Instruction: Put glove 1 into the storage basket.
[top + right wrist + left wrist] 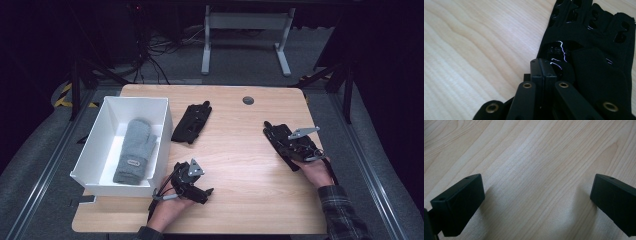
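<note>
Overhead, my right gripper lies on the right half of the wooden table, its jaws pressed flat together on the near edge of a black fingerless glove. Seen along those jaws in the right gripper view, the two black pads meet with no gap, and the glove's cloth spreads out ahead and to the right of them, with glossy patches catching the light; how much cloth sits between the pads I cannot tell. From the high view that glove is hard to separate from the dark gripper body over it.

My left gripper rests low on the table's near left side, just beside the front corner of the white box. Its jaws stand wide apart in the left gripper view, holding nothing, with bare pale wood grain between them.

A second black glove lies flat on the table, just to the right of the box's right wall and well apart from both grippers. Inside the box a grey mitten lies lengthwise, cuff toward the person's side, a small label near the cuff.

The person's hands come in from the bottom edge, the right one in a plaid sleeve. Beyond the table's far edge stands a white desk frame on dark grey floor
</note>
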Demonstrator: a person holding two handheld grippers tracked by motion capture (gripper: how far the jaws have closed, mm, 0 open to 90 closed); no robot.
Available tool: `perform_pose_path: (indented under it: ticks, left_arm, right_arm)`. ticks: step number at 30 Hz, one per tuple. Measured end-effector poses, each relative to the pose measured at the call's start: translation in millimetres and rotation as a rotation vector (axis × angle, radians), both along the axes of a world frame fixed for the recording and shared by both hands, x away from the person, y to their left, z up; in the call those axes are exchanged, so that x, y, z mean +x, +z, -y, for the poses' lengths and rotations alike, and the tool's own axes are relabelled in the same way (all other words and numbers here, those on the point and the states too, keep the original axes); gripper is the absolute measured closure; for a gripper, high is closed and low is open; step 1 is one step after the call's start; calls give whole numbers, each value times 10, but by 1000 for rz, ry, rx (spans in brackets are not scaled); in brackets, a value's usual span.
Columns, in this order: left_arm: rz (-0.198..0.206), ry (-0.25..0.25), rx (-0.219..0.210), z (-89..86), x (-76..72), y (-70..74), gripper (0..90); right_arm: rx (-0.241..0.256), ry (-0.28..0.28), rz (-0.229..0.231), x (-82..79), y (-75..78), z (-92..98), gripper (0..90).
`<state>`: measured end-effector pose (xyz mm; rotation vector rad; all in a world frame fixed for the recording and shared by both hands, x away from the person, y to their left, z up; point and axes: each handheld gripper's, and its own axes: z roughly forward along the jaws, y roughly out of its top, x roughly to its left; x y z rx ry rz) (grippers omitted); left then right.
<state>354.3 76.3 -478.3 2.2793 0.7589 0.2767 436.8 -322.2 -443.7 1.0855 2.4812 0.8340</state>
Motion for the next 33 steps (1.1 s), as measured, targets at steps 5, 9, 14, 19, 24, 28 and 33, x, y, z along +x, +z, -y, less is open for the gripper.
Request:
perform_pose_path:
  ticks: [5,9,14,19,24,28,33]
  left_arm:
    - [-1,-1,0,-1,0,0,0]
    - [-1,0,0,-1,0,0,0]
    - [-1,0,0,-1,0,0,0]
    - [-2,0,-1,-1,-1,0,0]
    - [-2,-1,-1,-1,-1,0,0]
    - [-3,-3,1,-2,-1,1,0]
    - [-3,-3,0,-3,-2,1,0]
  right_arm:
    - [-9,44,-6,-132,3,-94,900]
    - [-5,67,-9,-225,-1,-149,900]
    - [-8,102,-15,-367,-3,-247,900]
    - [3,136,-33,-499,-5,-330,900]
    - [15,181,-45,-625,-12,-439,900]
    - [26,215,-55,-718,-20,-543,900]
    - [26,239,-32,-770,24,-591,900]
